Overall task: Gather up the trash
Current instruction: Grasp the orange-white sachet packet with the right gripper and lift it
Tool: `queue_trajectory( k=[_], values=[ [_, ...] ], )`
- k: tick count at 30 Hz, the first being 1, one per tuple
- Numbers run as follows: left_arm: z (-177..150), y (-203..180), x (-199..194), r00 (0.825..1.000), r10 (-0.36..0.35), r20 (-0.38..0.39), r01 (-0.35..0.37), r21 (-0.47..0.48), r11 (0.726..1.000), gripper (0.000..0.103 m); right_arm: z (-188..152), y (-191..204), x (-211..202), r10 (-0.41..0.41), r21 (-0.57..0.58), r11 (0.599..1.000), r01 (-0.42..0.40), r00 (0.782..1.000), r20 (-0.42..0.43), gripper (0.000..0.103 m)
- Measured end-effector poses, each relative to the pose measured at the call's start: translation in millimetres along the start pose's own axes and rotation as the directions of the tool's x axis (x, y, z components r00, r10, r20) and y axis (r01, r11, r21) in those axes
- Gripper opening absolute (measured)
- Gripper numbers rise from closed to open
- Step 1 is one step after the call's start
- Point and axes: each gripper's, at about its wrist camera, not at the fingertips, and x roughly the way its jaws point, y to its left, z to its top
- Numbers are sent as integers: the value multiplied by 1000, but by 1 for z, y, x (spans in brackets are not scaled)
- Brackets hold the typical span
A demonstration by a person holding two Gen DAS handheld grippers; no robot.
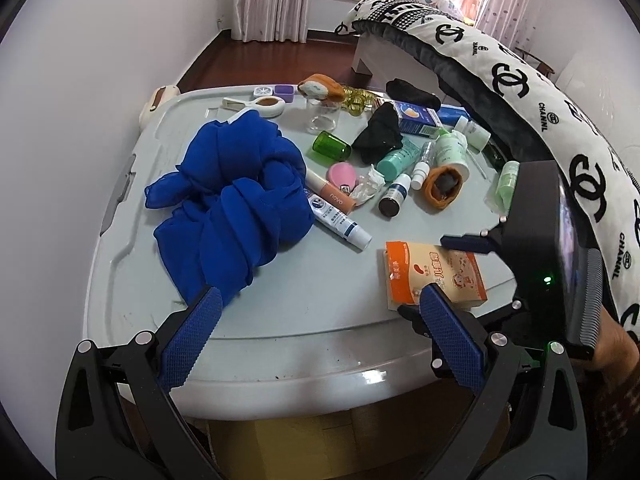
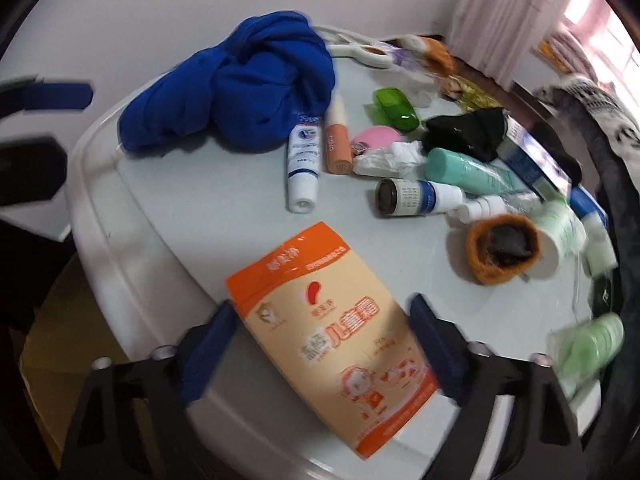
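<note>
An orange and cream packet (image 2: 332,316) lies flat near the front edge of a grey plastic lid (image 2: 160,208). My right gripper (image 2: 320,312) is open, one finger on each side of the packet, just above it. In the left wrist view the packet (image 1: 436,276) lies at the right, with the right gripper's finger (image 1: 466,243) over it. My left gripper (image 1: 320,304) is open and empty above the lid's front edge (image 1: 280,344). A crumpled white tissue (image 1: 370,186) lies mid-lid; it also shows in the right wrist view (image 2: 390,156).
A blue scarf (image 1: 232,200) is bunched at the left. Tubes, small bottles (image 1: 394,196), a green cup (image 1: 332,146), a black cloth (image 1: 380,132) and an orange sock (image 1: 444,186) crowd the far right. A patterned quilt (image 1: 540,92) borders the right side.
</note>
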Motion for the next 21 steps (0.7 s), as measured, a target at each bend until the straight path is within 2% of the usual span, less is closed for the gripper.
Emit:
queue_trajectory(
  k=[4, 7, 9, 10, 11, 13, 18, 21],
  values=[
    [1, 2, -2, 1000, -5, 3, 5, -12, 1000, 97, 0, 7, -1, -26, 8, 1000, 26, 1000, 0, 65],
    [1, 2, -5, 1000, -6, 6, 6, -12, 1000, 97, 1, -2, -6, 50, 75, 996, -49, 999, -14, 58],
    [1, 3, -4, 1000, -6, 5, 6, -14, 1000, 97, 2, -9, -8, 105, 82, 991, -104, 995, -2, 60],
    [0, 4, -4, 1000, -7, 3, 7, -16, 1000, 97, 3, -12, -7, 127, 74, 989, -127, 992, -2, 64],
    [0, 5, -3, 1000, -11, -2, 11, -18, 1000, 97, 4, -12, -6, 123, 49, 991, -122, 992, -1, 77],
    [0, 6, -3, 1000, -11, -2, 11, -24, 1000, 97, 1, -11, -3, 73, -19, 997, -73, 997, 8, 89],
    [1, 9, -3, 1000, -11, -1, 11, -19, 1000, 97, -5, -7, 2, 97, -190, 977, -97, 995, -14, 90],
    [2, 11, -2, 1000, -18, -7, 18, -22, 1000, 97, -8, -9, 9, 78, -269, 959, -88, 996, -48, 90]
  ],
)
